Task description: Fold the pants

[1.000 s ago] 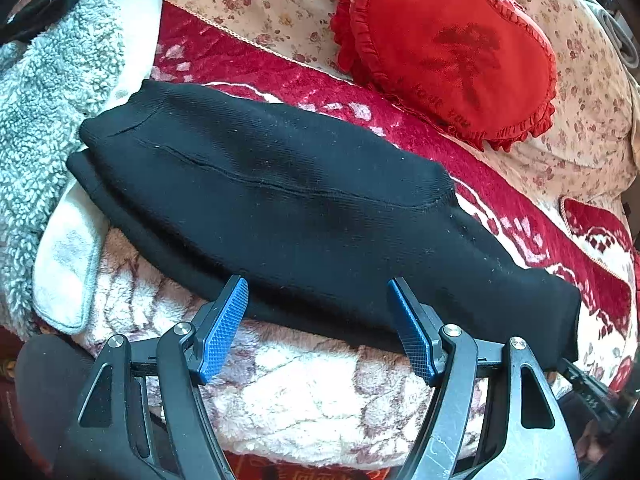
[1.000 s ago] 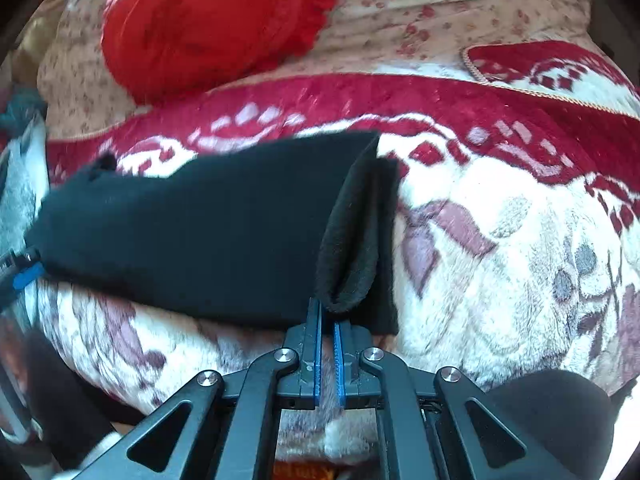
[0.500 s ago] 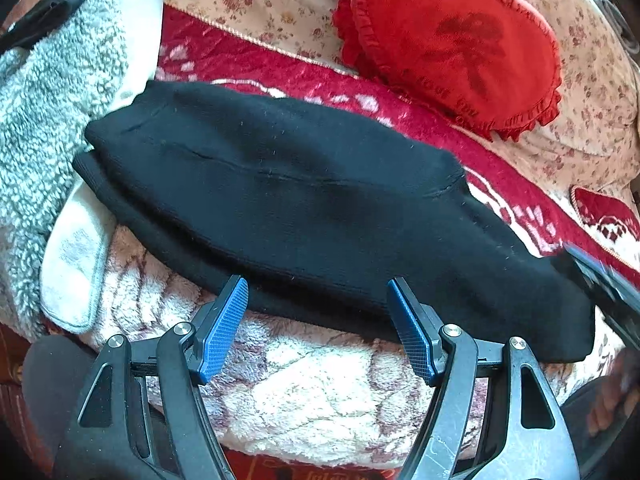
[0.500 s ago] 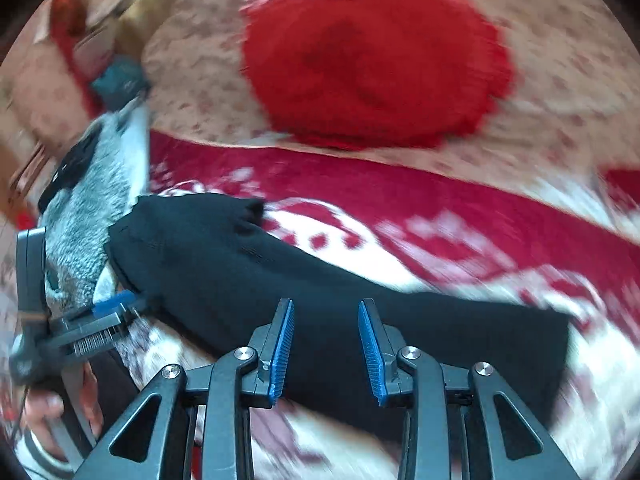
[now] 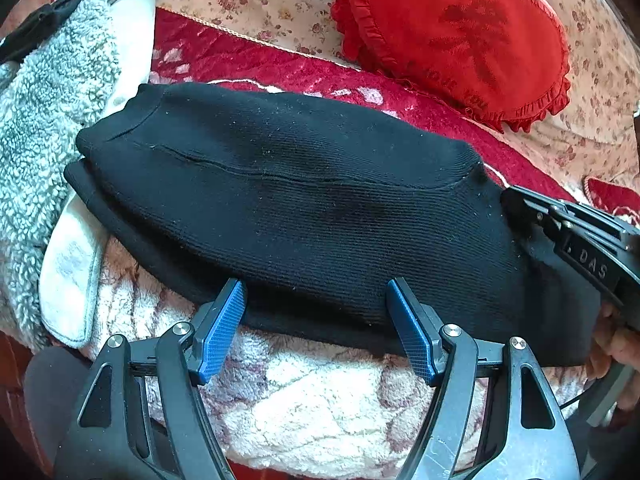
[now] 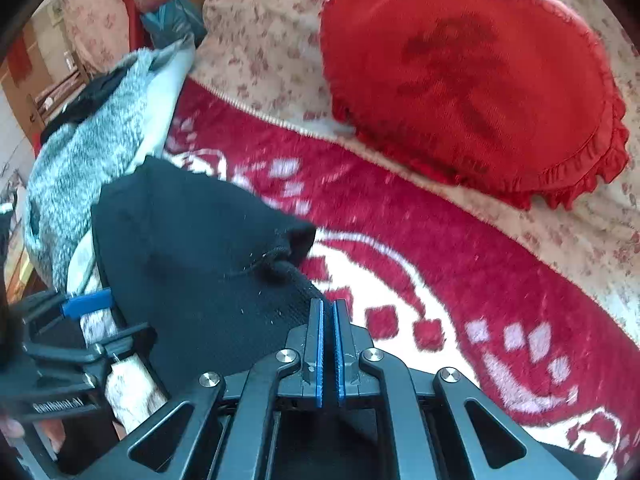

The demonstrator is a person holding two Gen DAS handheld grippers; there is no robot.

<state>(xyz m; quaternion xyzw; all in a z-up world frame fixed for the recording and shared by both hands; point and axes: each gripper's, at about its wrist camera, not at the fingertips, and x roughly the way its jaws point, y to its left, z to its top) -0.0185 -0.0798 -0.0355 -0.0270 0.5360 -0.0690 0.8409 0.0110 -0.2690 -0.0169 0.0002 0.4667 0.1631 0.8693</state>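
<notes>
Black knit pants [image 5: 304,216] lie folded lengthwise on a red and white plush blanket [image 5: 304,392]. My left gripper [image 5: 316,320] is open, its blue pads at the near edge of the pants, holding nothing. My right gripper [image 6: 325,312] is shut on the pants [image 6: 192,264] at their far edge near the crotch seam. Its black body shows at the right in the left wrist view [image 5: 576,236]. The left gripper's blue pad shows at the left in the right wrist view [image 6: 86,304].
A red heart-shaped ruffled cushion [image 5: 460,32] lies behind on a floral bedspread [image 5: 248,4]. A grey fleece garment [image 5: 44,120] and a white cloth [image 5: 68,272] lie at the left end of the pants. The blanket [image 6: 440,264] spreads to the right.
My right gripper let go of the pant leg end, opened, moved left along the pants and has shut on the fabric near the crotch. The left gripper stayed open at the near edge.
</notes>
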